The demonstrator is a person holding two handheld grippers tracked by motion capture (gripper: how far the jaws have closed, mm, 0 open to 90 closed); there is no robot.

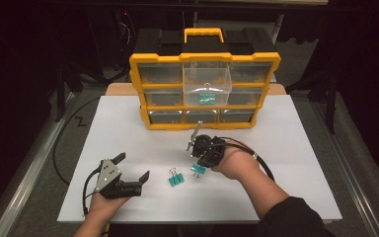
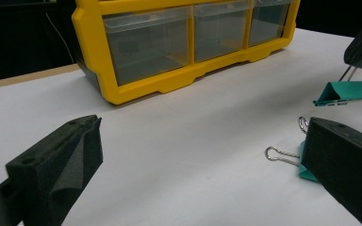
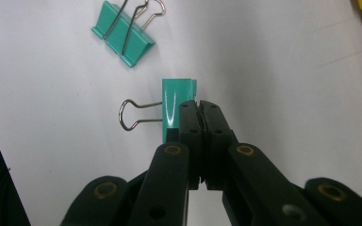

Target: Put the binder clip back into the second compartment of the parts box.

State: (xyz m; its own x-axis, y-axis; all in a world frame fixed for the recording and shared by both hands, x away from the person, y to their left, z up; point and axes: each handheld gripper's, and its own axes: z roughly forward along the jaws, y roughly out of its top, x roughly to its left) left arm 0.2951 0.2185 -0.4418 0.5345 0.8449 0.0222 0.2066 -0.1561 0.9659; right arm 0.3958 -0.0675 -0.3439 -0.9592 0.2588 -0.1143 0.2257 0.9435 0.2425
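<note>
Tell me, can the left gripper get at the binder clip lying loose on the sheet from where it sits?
Probably yes. The left gripper has its jaws open, and the loose binder clip lies just beyond one jaw on the white sheet, nothing between them. The right gripper, shut on another clip, stays clear.

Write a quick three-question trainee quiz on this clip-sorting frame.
1. True or false: the right tool is shut on a green binder clip.
2. Which drawer of the yellow organizer is pulled out? A) top middle B) bottom left C) bottom right
3. Where does the other clip lie, and how do the left tool's jaws stand?

Key: 1 true. 2 A; the clear drawer already holds green clips. 3 On the white table between the tools; open, holding nothing.
</note>
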